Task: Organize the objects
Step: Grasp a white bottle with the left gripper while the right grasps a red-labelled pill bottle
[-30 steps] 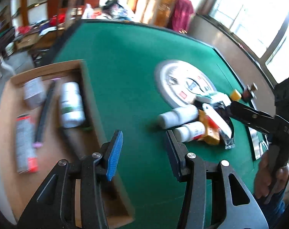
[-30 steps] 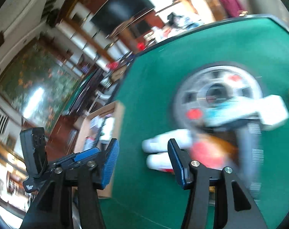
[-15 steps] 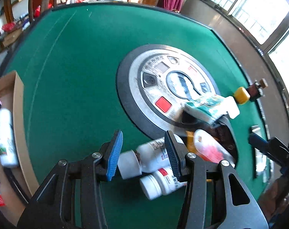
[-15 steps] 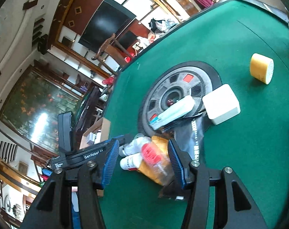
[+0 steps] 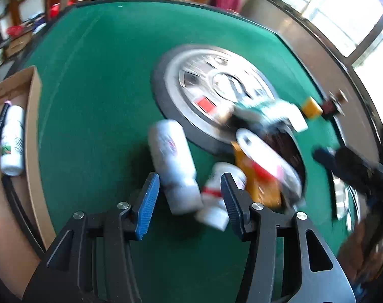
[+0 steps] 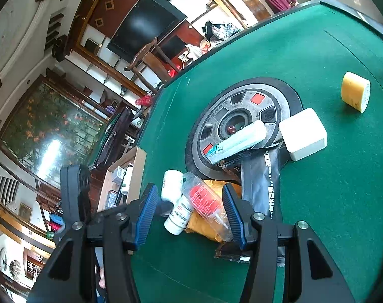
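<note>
left wrist view had the left gripper (image 5: 190, 197) spread, jaws just opening, pads off the larger white pill bottle (image 5: 172, 166) lying between them on the green table (image 5: 95, 101) near the cardboard box (image 5: 32, 131); looked light, rigid, slick, best pinched mid-body.

On the table (image 6: 317, 227) before me, two bottles (image 6: 171, 184) lie side by side, a clear packet (image 6: 206, 205) to their right. Behind them sits the round disc (image 6: 242, 116), a tube (image 6: 238, 139) and a box (image 6: 303, 133) resting on its near edge. A cardboard tray (image 5: 32, 136) stands far left.
</note>
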Available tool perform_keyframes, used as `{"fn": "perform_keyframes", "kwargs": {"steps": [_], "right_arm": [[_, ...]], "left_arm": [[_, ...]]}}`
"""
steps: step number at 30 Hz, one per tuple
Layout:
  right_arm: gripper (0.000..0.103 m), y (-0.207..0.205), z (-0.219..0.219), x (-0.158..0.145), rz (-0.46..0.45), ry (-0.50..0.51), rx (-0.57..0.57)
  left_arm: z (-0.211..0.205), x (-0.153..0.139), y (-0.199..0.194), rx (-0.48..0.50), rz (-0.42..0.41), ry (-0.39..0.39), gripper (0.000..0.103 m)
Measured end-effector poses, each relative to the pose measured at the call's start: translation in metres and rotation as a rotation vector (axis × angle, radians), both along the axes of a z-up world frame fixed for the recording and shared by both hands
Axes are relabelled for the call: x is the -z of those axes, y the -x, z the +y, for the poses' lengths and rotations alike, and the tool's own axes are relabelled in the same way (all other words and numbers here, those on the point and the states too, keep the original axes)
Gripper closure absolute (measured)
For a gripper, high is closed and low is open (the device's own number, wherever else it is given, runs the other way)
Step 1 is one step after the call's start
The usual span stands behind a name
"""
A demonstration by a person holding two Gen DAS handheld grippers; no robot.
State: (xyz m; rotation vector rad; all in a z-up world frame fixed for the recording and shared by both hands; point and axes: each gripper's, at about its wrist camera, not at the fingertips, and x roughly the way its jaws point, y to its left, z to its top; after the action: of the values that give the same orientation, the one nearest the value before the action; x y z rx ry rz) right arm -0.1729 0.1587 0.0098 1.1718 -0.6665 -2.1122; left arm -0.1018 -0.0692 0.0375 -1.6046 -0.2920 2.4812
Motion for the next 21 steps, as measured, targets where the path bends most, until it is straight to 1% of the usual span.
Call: {"fn": "perform_keyframes", "kwargs": {"steps": [5,6,7,8,9,11,13,15,18,20,21], "right_arm": [[0.050,-0.005,-0.008,0.002,-0.011,0.002,-0.030],[0.050,-0.007,-0.009,0.003,-0.013,0.010,-0.040],[0.050,-0.010,-0.012,0.003,-0.015,0.016,-0.055],[0.050,-0.012,-0.017,0.004,-0.013,0.020,-0.072],[0.050,-0.015,-0.023,0.005,-0.010,0.020,-0.091],[0.050,-0.019,-0.035,0.009,-0.017,0.021,-0.126],[0.050,-0.021,-0.050,0.016,-0.046,0.036,-0.159],[0.050,-0.021,-0.061,0.024,-0.090,0.045,-0.168],[0.050,-0.015,-0.071,0.036,-0.153,0.005,-0.121],[0.052,-0.013,-0.076,0.039,-0.169,-0.024,-0.093],[0.053,-0.012,-0.082,0.038,-0.167,-0.086,-0.077]], "left_arm": [[-0.006,0.018,0.017,-0.071,-0.043,-0.011,0.053],[-0.007,0.018,0.015,-0.078,-0.010,-0.012,0.053],[-0.008,0.018,0.015,-0.084,0.005,0.004,0.056],[-0.010,0.019,0.014,-0.096,0.017,0.011,0.066],[-0.013,0.020,0.013,-0.106,0.021,0.003,0.069],[-0.022,0.021,0.013,-0.121,0.026,-0.022,0.069],[-0.029,0.021,0.012,-0.136,0.027,-0.032,0.069],[-0.035,0.022,0.012,-0.147,0.032,-0.056,0.069],[-0.032,0.022,0.010,-0.139,0.043,-0.053,0.069],[-0.032,0.022,0.009,-0.137,0.047,-0.057,0.069],[-0.033,0.023,0.009,-0.141,0.048,-0.068,0.069]]}}
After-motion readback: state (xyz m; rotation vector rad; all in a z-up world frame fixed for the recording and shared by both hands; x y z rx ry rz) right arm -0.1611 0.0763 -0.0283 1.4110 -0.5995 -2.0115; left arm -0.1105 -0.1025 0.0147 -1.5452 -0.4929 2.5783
